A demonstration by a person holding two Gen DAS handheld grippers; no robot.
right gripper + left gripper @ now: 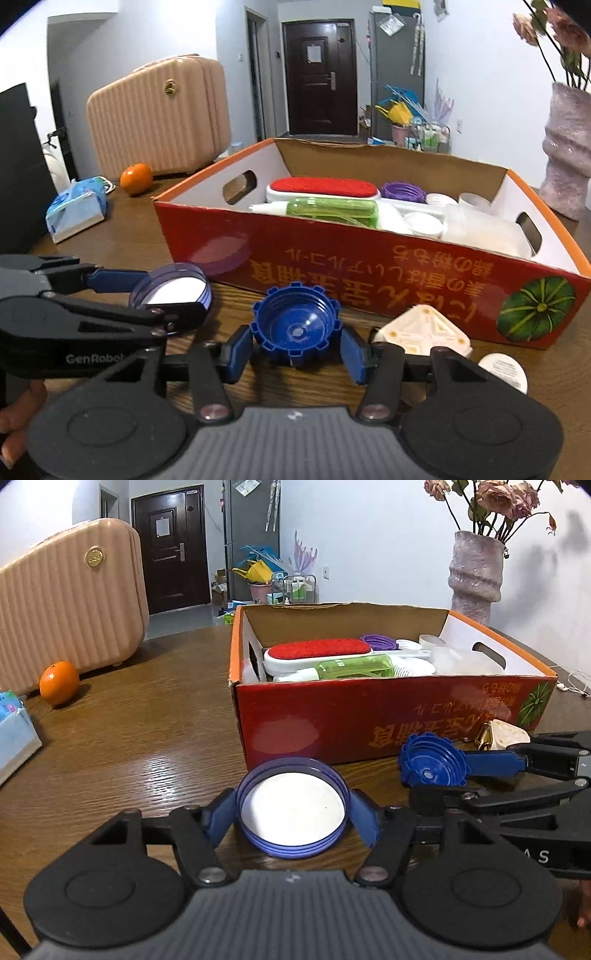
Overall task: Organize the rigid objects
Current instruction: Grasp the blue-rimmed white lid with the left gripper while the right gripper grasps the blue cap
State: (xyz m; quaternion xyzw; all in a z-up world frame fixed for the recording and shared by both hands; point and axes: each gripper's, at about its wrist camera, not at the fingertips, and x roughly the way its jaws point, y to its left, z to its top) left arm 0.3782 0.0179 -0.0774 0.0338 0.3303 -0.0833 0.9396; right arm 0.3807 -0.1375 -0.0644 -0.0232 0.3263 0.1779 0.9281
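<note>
Straddling the purple lid [292,814], our left gripper [293,821] had fingers apart w/ small gaps either side; right gripper [295,345] likewise around the blue cap [295,323], both on the table [147,738] just before the box [388,720]. Risk, we judged: closing off-center could squirt a lid sideways, or grippers clash, being so near.

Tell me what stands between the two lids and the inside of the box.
Only the box's near wall. The left gripper flanks the purple lid, the right gripper the blue cap, both below the rim.
</note>
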